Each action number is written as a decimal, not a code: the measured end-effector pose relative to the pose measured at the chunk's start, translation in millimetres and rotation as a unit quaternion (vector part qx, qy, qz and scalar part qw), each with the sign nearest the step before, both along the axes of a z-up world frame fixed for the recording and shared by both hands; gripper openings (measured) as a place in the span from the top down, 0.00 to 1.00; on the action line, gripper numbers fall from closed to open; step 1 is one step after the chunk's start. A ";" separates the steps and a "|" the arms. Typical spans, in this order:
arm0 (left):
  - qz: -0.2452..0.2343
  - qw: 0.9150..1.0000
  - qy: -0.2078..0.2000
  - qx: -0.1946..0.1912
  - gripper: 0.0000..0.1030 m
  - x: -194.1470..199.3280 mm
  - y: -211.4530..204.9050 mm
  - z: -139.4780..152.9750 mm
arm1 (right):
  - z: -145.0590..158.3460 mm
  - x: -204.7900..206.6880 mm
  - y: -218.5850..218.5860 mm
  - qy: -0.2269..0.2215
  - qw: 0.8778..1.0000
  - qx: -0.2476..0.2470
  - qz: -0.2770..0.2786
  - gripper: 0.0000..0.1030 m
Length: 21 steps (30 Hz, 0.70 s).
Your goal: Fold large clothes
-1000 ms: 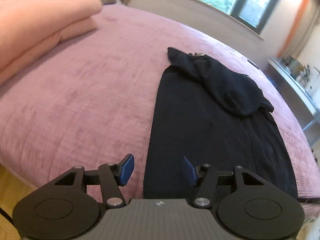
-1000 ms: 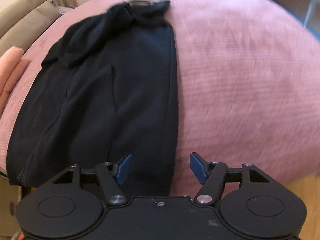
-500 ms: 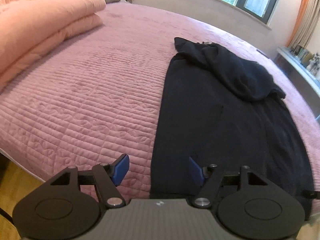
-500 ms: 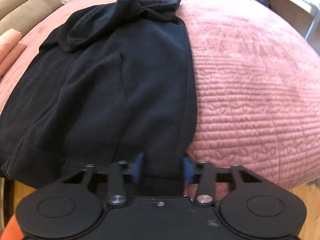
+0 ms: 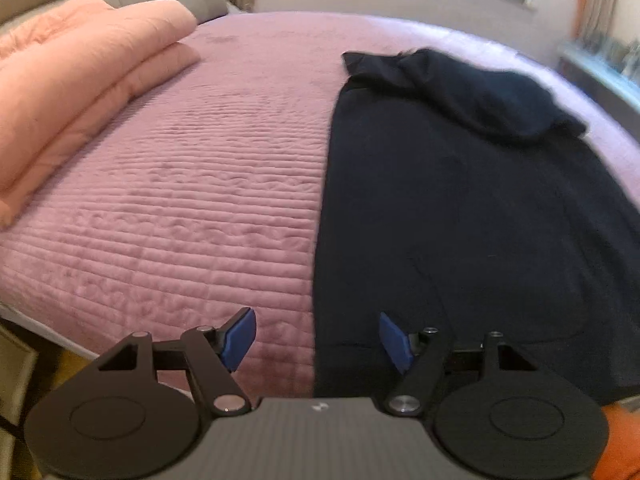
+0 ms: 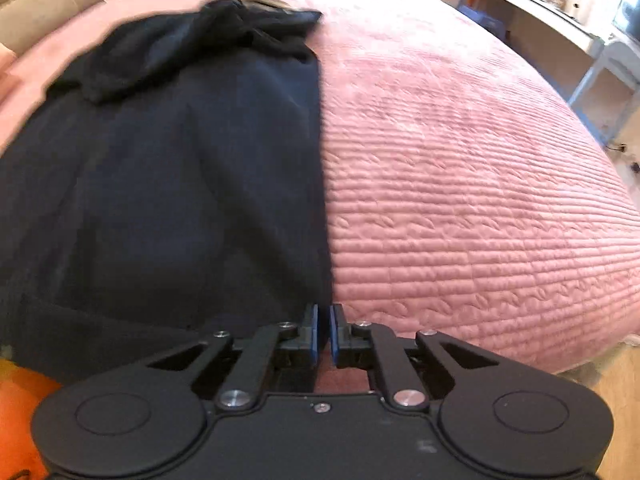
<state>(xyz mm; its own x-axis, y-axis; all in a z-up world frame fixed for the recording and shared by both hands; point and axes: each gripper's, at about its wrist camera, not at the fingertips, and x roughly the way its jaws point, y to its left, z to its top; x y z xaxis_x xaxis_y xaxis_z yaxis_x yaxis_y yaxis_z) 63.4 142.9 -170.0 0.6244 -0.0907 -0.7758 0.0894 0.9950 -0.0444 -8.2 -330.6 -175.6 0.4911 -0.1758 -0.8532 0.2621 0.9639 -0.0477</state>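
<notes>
Bed (image 5: pixel 200 200) — dark garment (image 5: pixel 460 220), pink duvet (image 5: pixel 80 80).

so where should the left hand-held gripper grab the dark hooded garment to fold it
Probably its near bottom corner on the open side: the dark hooded garment lies flat on the pink quilted bedspread, so only the straight side edge offers a lip. The open left hand-held gripper already straddles it; come from the foot of the bed.
</notes>
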 end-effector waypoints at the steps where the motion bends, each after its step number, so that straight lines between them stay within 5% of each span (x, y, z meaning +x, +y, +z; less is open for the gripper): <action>1: -0.006 1.000 0.001 -0.028 0.32 -2.4 6.1 0.1 | 4.3 -2.9 -1.4 -0.010 1.000 0.017 0.001 0.82; 2: -0.014 0.998 0.005 -0.059 0.32 -3.7 12.6 -0.2 | 7.8 -4.2 -3.3 -0.018 0.999 0.036 0.003 0.67; 3: -0.027 0.995 0.018 -0.090 0.34 -3.6 18.1 -2.2 | 9.3 -4.9 -5.5 -0.023 0.998 0.052 0.006 0.27; 4: -0.040 0.992 0.032 -0.112 0.35 -2.7 20.7 -4.7 | 9.8 -6.0 -7.5 -0.032 0.997 0.066 0.007 0.22; 18: -0.016 0.985 0.076 -0.157 0.28 3.0 28.9 -27.9 | -35.4 -8.6 -17.6 0.007 0.984 0.177 -0.007 0.22; 20: -0.013 0.985 0.072 -0.154 0.28 3.9 26.3 -29.8 | -35.5 -6.6 -15.2 0.005 0.985 0.172 -0.002 0.33; 21: -0.013 0.987 0.069 -0.146 0.37 3.7 24.1 -29.4 | -33.6 -5.3 -11.8 0.009 0.986 0.166 0.006 0.55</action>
